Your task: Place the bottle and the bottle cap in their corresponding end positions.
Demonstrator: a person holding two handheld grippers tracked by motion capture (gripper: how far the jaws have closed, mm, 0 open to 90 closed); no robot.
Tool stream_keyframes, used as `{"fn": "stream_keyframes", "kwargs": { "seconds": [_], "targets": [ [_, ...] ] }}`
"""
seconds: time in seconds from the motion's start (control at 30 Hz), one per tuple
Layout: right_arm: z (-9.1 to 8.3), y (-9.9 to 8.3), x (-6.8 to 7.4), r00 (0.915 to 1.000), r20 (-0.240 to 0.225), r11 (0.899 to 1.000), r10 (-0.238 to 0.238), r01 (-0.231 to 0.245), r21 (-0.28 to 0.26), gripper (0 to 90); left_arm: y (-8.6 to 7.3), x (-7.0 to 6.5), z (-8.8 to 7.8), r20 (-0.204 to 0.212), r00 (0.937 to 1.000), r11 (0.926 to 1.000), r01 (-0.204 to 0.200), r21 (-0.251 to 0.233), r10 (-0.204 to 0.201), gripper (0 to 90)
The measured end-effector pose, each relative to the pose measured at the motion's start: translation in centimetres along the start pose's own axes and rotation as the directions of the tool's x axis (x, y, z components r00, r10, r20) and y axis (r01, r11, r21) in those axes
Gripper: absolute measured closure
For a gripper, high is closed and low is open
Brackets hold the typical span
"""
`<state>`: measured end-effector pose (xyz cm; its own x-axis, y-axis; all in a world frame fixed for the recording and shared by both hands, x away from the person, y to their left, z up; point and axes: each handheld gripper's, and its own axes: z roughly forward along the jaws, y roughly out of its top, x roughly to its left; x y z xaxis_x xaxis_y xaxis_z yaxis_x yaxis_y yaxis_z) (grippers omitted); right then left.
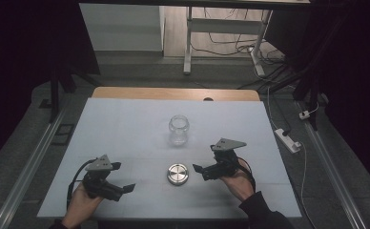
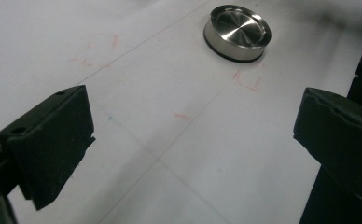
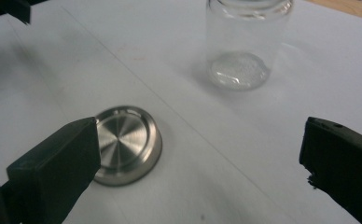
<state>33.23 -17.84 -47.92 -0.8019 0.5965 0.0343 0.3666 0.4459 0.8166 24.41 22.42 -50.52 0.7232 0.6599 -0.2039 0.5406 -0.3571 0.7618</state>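
An empty clear glass jar stands upright without a lid at the middle of the white table. A round brushed-metal lid lies flat in front of it, nearer the person. My left gripper rests open at the front left, its jaws turned toward the lid, which lies well ahead of it. My right gripper is open just right of the lid, with the jar farther ahead. Neither gripper holds anything.
Faint red marks and thin pencil lines are drawn on the white sheet. A wooden table edge runs along the back. A power strip and cables lie on the floor at the right.
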Motion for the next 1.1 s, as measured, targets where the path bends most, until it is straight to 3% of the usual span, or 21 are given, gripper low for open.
{"fn": "stream_keyframes", "kwargs": {
  "seconds": [0.3, 0.5, 0.83, 1.1],
  "targets": [
    [-2.8, -2.3, -0.3, 0.9989, 0.032, 0.999, 0.033, -0.034, 0.014, 0.0, -2.1, 0.5, -2.3, -0.044, 0.9979, 0.9987, 0.047, -0.018, -0.048, 0.0],
    [-5.1, -4.3, -0.4, 0.9954, 0.079, 0.998, 0.054, -0.057, 0.026, 0.0, -3.4, 0.7, -3.5, -0.078, 0.9945, 0.9975, 0.069, -0.016, -0.070, 0.0],
    [-8.7, -7.8, -0.7, 0.9774, 0.171, 0.990, 0.125, -0.133, 0.041, 0.0, -5.4, 0.9, -5.1, -0.123, 0.9853, 0.9929, 0.117, -0.021, -0.118, 0.0],
    [-10.4, -9.3, -0.9, 0.9650, 0.202, 0.983, 0.168, -0.179, 0.040, 0.0, -6.6, 1.0, -5.8, -0.159, 0.9765, 0.9892, 0.147, -0.008, -0.146, 0.0]
  ]
}}
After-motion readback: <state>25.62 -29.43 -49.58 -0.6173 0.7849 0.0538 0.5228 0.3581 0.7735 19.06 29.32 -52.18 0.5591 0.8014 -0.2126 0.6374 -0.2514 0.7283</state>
